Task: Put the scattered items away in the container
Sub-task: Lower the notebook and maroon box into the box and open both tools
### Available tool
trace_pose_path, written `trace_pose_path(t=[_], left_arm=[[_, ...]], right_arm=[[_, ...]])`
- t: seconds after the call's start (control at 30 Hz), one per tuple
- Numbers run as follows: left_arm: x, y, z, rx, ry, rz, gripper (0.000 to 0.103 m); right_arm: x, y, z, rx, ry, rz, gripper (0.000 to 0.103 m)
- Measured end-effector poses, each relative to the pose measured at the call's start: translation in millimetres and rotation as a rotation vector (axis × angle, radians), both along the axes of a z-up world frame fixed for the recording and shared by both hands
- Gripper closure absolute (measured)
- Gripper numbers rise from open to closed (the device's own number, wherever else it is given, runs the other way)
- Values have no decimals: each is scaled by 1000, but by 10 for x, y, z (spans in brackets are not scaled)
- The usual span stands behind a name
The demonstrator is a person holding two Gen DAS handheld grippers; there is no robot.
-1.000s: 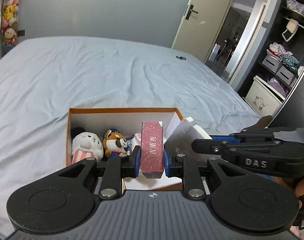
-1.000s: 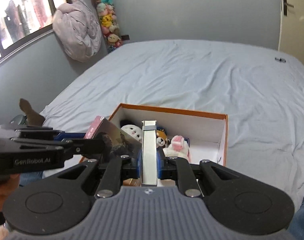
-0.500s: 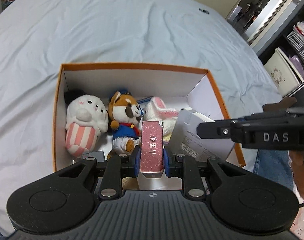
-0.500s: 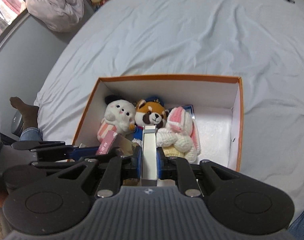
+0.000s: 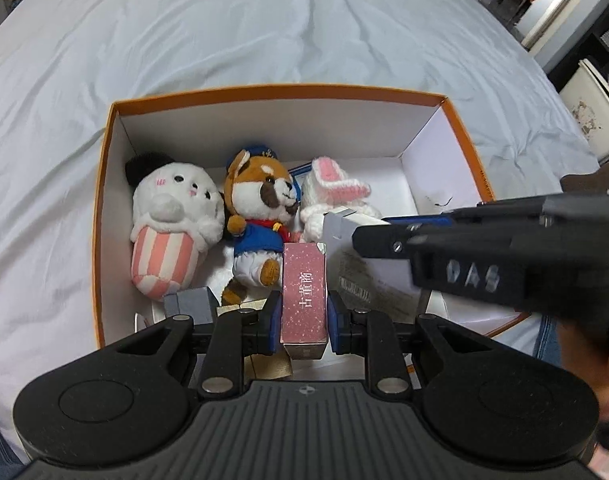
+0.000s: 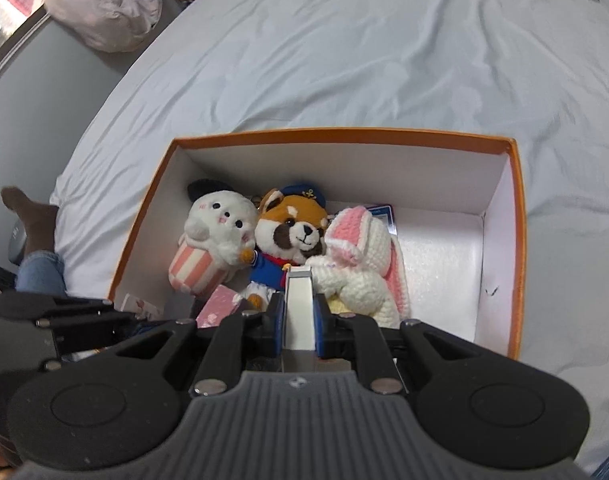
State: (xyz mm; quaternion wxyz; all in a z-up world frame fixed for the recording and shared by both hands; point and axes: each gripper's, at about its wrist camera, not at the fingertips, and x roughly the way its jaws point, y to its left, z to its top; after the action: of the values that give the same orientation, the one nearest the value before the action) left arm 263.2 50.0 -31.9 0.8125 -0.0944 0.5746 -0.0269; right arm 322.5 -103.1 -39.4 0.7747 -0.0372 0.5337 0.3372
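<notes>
Box (image 5: 108, 216): directly below both jaws; left gripper (image 5: 304, 322) clamps pink carton (image 5: 304, 292), right gripper (image 6: 300, 326) clamps white carton (image 6: 300, 312), long axes pointing forward.

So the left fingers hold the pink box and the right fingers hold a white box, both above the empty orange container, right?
Not empty: the left wrist view shows three plush toys inside the orange container. The pink box and white box are held as you say.
</notes>
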Motion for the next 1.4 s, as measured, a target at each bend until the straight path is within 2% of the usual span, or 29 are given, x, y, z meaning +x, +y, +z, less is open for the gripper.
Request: trace_pose_path(t=[0.17, 0.3, 0.37, 0.5, 0.63, 0.7, 0.83, 1.03, 1.13, 1.23, 1.4], left_arm=[[-2, 14, -89, -13, 25, 18, 77], [-28, 68, -113, -47, 28, 51, 77], [-47, 102, -123, -62, 37, 64, 76], [-98, 167, -127, -105, 32, 80, 75], [-116, 180, -76, -77, 6, 86, 75], [-127, 191, -71, -86, 7, 80, 75], [-155, 197, -112, -112, 10, 81, 75], [-205, 205, -170, -146, 0, 93, 82], [-214, 226, -177, -147, -2, 100, 82], [-228, 246, -179, -154, -4, 104, 82], [-248, 257, -200, -172, -11, 105, 83]], right_arm=[[-53, -1, -120, 11, -20, 9, 87], [-88, 4, -142, 15, -99, -17, 87], [-91, 25, -207, 4, -104, -38, 87], [-53, -34, -368, 45, 4, -83, 86], [-47, -97, -410, 74, 39, -122, 85], [-44, -115, -390, 64, 65, -128, 84], [-37, -161, -423, 68, 171, -116, 81], [-76, -188, -473, 92, 223, -120, 81], [-45, -191, -541, 123, 285, -146, 77], [-34, -183, -599, 114, 324, -167, 68], [-20, -226, -597, 106, 332, -174, 68]])
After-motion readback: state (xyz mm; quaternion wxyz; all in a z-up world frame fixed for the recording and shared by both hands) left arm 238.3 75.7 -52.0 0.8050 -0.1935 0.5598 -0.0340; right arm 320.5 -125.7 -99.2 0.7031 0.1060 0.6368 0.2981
